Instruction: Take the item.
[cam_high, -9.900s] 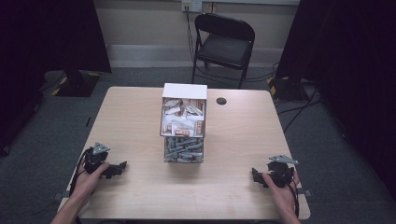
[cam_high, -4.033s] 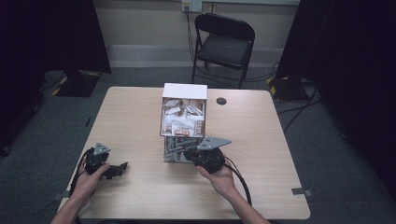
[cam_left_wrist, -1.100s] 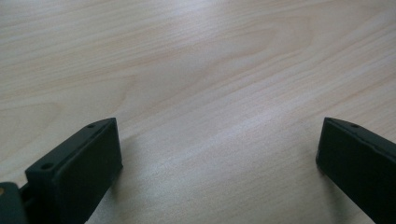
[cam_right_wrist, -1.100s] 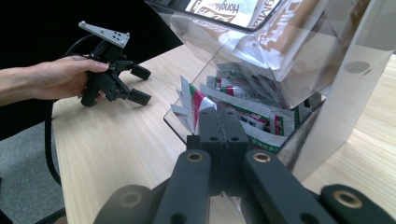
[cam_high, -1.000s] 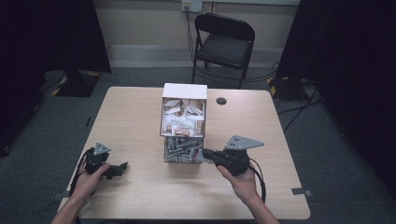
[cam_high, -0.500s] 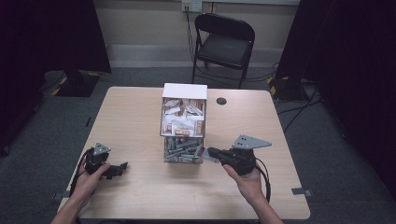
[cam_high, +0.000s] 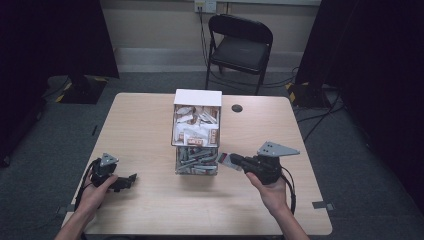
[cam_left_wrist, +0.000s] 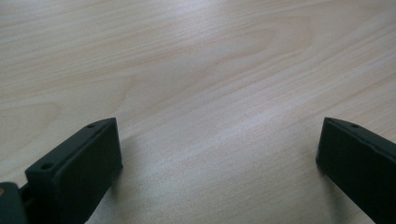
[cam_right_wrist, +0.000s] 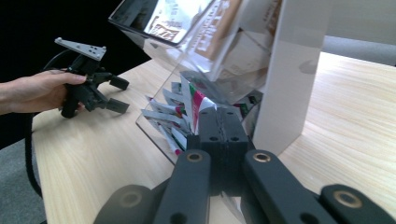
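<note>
A clear dispenser (cam_high: 196, 131) with a white top stands mid-table, its upper bin full of white and brown packets and its lower bin (cam_high: 196, 160) full of thin sachets. My right gripper (cam_high: 234, 161) is just right of the lower bin, shut on a white, green and pink sachet (cam_high: 223, 159). In the right gripper view the sachet (cam_right_wrist: 194, 100) stands up from the closed jaws (cam_right_wrist: 223, 115) in front of the dispenser (cam_right_wrist: 289, 70). At the table's front left, my left gripper (cam_high: 131, 179) rests open, and its own view (cam_left_wrist: 217, 140) has bare wood between the jaws.
The wooden table (cam_high: 140, 130) has a small black round disc (cam_high: 237, 108) behind the dispenser. A black folding chair (cam_high: 240, 45) stands beyond the far edge. The left gripper (cam_right_wrist: 119, 93) and the hand holding it appear in the right gripper view.
My right gripper has drawn back to the right from the lower bin with the sachet in its jaws. The left gripper has stayed put.
</note>
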